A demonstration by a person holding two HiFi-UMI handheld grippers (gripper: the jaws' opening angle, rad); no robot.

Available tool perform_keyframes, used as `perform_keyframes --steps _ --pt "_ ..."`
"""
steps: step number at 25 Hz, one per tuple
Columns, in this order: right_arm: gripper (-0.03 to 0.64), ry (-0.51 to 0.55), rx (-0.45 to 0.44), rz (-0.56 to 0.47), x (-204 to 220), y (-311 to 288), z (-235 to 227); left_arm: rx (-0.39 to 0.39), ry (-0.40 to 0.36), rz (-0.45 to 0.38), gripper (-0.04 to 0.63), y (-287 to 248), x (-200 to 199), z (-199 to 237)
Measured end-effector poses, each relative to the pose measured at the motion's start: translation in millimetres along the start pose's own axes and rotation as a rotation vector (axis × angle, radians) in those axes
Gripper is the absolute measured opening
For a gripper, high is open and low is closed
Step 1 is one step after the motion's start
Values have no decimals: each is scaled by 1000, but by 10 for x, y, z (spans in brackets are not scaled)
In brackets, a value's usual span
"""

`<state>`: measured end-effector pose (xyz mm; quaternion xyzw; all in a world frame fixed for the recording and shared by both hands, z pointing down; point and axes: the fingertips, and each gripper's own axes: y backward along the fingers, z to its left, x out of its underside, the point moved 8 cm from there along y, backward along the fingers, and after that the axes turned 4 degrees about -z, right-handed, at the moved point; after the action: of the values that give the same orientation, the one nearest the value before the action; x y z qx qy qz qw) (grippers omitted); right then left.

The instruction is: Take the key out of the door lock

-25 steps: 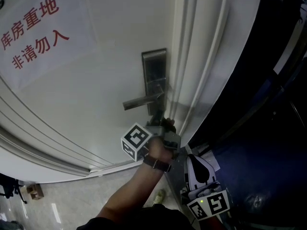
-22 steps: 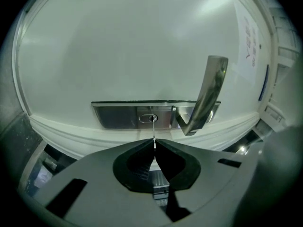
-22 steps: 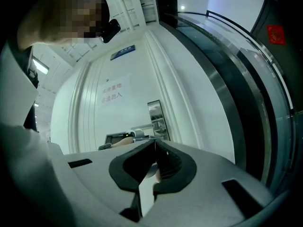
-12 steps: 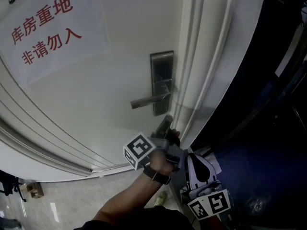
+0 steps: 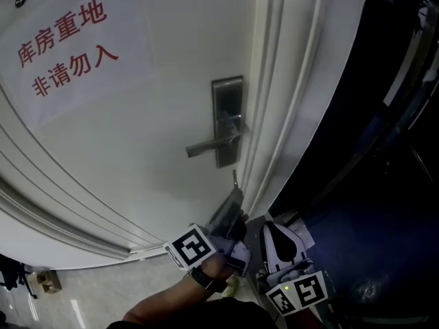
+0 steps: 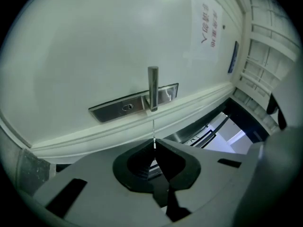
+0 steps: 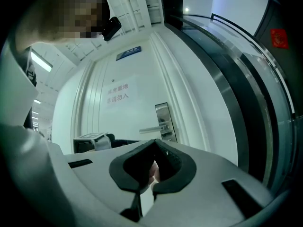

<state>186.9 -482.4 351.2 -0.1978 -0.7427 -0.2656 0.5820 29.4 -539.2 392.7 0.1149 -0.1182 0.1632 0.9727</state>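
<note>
The key (image 6: 154, 132) is out of the lock plate (image 6: 135, 105) on the white door (image 5: 137, 149) and near it, below the handle (image 6: 152, 88). The left gripper (image 6: 154, 144) pinches it at its tips. The right gripper (image 7: 155, 144) has its jaws pressed together on nothing.

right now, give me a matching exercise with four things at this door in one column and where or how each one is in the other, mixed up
Things
1. key
2. handle
3. sign
4. right tool

States
A. red print, upper left of the door
B. jaws together, low at the right
C. pinched in the left tool, clear of the keyhole
D. sticking out from the metal plate

Pairs: 1-C, 2-D, 3-A, 4-B
</note>
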Motion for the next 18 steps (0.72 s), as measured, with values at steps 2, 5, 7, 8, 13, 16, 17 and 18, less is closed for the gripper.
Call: perform_keyframes --steps 2,5,7,8,13,16,17,18 --pt "13 11 -5 2 3 -11 55 10 -39 18 8 104 9 -34" --pt "12 26 -8 -1 -4 -22 152 32 -40 41 8 228 35 -81" --pt "12 31 -5 -7 -7 -21 201 48 -54 49 6 297 41 -100" --pt "12 33 -4 -9 -4 -19 219 58 -66 53 8 320 37 -105" --pt "12 35 4 -11 19 1 304 67 -93 67 8 396 -6 -134" --pt "12 39 9 -13 7 -5 359 85 -90 71 8 421 -30 -138" --pt "12 41 10 -15 3 -5 372 88 -91 74 6 428 -34 -138" --pt "12 43 12 -16 0 -5 382 91 -92 77 8 434 -36 -138"
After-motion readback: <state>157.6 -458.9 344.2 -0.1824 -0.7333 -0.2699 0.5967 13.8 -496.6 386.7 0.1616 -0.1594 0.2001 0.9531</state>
